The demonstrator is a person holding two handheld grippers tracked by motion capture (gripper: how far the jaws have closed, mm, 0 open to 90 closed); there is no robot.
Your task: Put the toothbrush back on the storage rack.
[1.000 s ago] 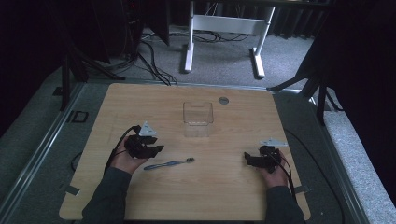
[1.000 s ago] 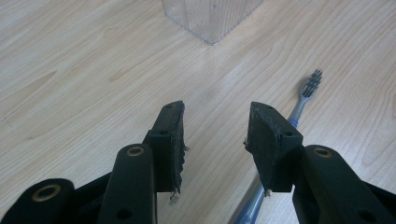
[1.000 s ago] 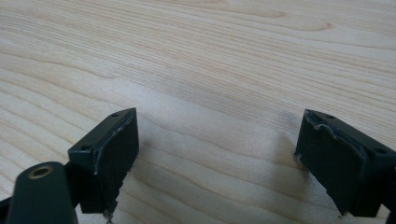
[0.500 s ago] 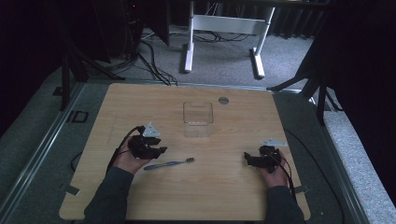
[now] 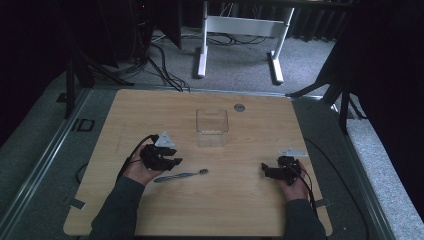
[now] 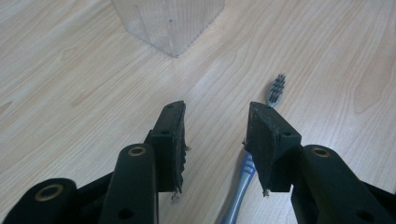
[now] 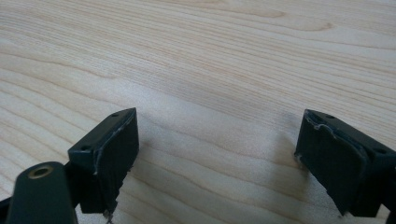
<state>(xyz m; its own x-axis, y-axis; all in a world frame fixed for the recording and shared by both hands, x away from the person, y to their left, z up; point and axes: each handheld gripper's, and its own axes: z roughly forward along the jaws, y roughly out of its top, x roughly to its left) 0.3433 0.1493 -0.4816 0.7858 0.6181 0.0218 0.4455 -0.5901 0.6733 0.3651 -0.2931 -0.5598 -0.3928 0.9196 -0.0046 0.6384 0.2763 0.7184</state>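
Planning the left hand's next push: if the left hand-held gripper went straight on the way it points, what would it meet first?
Probably the clear plastic box, straight ahead of the open left hand-held gripper. The toothbrush lies just right of that line, under the right jaw; depth is unclear.

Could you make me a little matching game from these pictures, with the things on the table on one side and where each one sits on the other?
Things:
1. toothbrush
2. clear box
3. left gripper
4. right gripper

Places:
A. near the table's middle, toward the far edge
B. open over bare wood at the right
C. flat on the table, bristles pointing right
D. open, just above the toothbrush handle

Pairs: 1-C, 2-A, 3-D, 4-B
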